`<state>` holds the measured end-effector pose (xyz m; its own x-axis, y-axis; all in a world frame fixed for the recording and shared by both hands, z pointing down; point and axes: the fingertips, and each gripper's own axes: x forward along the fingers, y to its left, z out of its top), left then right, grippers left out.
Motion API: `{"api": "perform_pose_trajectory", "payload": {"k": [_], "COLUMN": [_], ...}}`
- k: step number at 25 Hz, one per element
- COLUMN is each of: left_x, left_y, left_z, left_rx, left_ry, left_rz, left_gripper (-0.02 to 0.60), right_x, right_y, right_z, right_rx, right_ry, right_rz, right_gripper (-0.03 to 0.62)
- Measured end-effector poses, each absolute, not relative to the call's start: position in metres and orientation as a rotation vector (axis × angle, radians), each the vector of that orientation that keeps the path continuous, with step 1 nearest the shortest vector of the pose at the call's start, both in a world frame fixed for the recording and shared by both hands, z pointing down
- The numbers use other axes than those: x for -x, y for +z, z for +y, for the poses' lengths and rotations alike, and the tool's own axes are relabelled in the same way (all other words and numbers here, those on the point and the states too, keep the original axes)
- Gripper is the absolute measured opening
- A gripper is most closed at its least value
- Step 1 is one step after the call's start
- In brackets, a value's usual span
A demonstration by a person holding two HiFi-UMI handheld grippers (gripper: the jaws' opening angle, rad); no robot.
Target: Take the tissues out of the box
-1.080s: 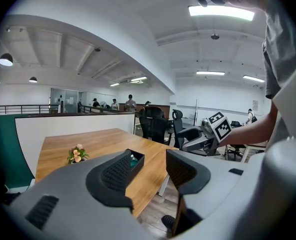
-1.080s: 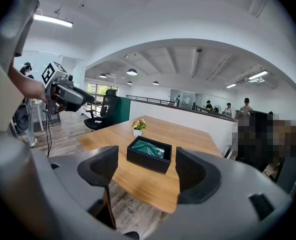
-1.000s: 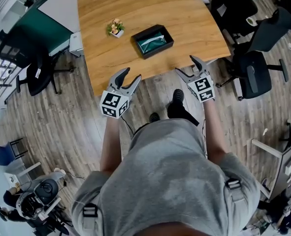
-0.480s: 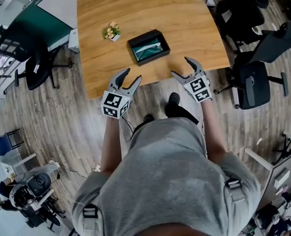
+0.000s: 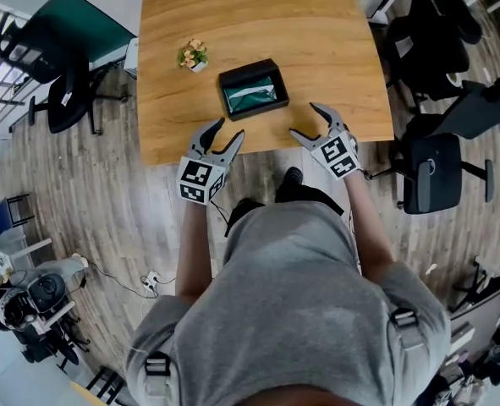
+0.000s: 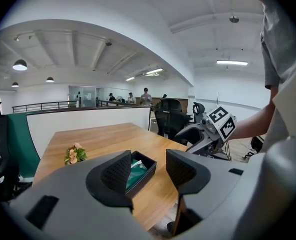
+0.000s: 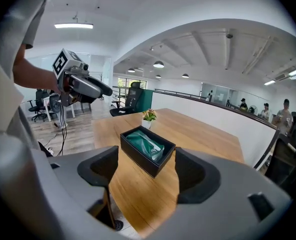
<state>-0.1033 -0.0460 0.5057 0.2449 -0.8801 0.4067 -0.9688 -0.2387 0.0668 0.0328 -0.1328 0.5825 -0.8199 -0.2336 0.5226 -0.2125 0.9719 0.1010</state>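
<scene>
A black open box (image 5: 251, 89) sits on the wooden table (image 5: 317, 41), near its front edge. A green pack of tissues (image 5: 251, 96) lies inside it, also seen as the green tissues (image 7: 146, 145) in the right gripper view and the tissues (image 6: 134, 169) in the left gripper view. My left gripper (image 5: 222, 134) hovers open at the table's front edge, left of the box. My right gripper (image 5: 310, 119) is open too, just right of the box and above the table edge. Neither holds anything.
A small potted flower (image 5: 193, 56) stands on the table left of the box. Black office chairs (image 5: 436, 172) stand on the right, another chair (image 5: 59, 100) on the left. The person's feet (image 5: 288, 184) are on the wood floor below the table edge.
Both grippers have come closer to the table's front edge and the box; the view has shifted so the table sits more central. Both stay open and empty.
</scene>
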Motion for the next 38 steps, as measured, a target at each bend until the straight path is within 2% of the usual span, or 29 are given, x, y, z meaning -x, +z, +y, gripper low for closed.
{"api": "perform_pose_trajectory", "payload": {"k": [16, 38], "left_x": [0.104, 0.136], "left_y": [0.516, 0.567], "left_z": [-0.076, -0.135], "left_rx": [-2.131, -2.286], "left_ry": [0.4, 0.583], "left_rz": [-1.791, -1.466], "left_gripper": [0.235, 0.235], "right_x": [-0.013, 0.008], "right_y": [0.583, 0.607], "right_z": [-0.165, -0.2], "right_rx": [-0.144, -0.361], "right_ry": [-0.129, 0.001], "right_rz": [-2.577, -2.497], "right_gripper": [0.364, 0.354]}}
